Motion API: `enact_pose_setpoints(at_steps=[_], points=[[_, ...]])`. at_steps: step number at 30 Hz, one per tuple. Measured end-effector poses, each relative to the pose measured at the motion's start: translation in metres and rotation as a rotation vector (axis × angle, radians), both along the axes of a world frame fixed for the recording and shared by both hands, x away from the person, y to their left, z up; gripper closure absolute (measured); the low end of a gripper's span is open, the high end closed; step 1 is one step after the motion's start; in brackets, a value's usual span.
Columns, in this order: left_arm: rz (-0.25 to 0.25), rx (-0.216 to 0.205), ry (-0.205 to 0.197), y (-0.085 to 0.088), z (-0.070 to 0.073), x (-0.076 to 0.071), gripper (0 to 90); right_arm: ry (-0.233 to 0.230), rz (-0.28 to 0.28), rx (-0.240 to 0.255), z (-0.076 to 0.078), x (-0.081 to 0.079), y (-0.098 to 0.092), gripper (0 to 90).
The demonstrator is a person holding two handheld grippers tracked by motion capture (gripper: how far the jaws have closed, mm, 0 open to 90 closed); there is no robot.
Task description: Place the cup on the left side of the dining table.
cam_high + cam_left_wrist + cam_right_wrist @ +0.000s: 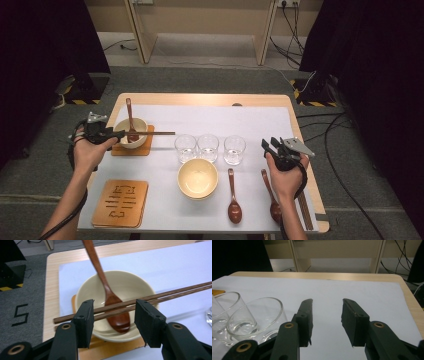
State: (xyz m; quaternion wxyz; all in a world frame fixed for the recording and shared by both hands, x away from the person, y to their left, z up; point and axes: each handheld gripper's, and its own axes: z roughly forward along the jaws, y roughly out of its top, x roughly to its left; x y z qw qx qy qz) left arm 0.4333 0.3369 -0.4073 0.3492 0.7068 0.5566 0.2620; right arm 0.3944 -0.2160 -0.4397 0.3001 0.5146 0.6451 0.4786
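Observation:
A cream bowl [138, 125] [130, 285] stands on a wooden coaster [131, 150] at the left of the white mat. A brown spoon [130, 117] [117, 320] leans in it, handle pointing away. A pair of brown chopsticks [160, 133] [175, 292] lies across the bowl's rim. My left gripper [117, 134] [113, 305] is at the bowl's left side, jaws open, with the chopsticks running level past both tips and no pad pressing on them. My right gripper [269, 145] [327, 301] hovers at the right of the mat, open, with nothing between its jaws.
Three clear glasses [185, 147] [208, 146] [234, 149] stand in a row mid-mat; the nearest glass [254, 317] is left of my right jaws. A second cream bowl [197, 178], two spoons [234, 197] [272, 200], another chopstick pair [305, 210] and a bare coaster [120, 203] lie near the front.

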Motion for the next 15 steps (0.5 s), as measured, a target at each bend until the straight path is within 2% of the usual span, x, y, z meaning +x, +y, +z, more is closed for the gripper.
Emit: enact_pose_setpoints(at_steps=[7, 13, 15], points=[[-0.038, -0.002, 0.010, -0.018, -0.004, 0.001, 48.9, -0.003, 0.005, 0.009, 0.003, 0.002, -0.003, 60.8], [-0.072, -0.004, 0.004, -0.034, -0.003, -0.001, 48.8, 0.019, 0.003, 0.016, 0.001, 0.002, -0.003, 60.5], [-0.086, -0.009, 0.001, -0.040, -0.002, -0.002, 48.8, 0.024, 0.008, 0.005, 0.001, 0.003, -0.003, 60.6]])
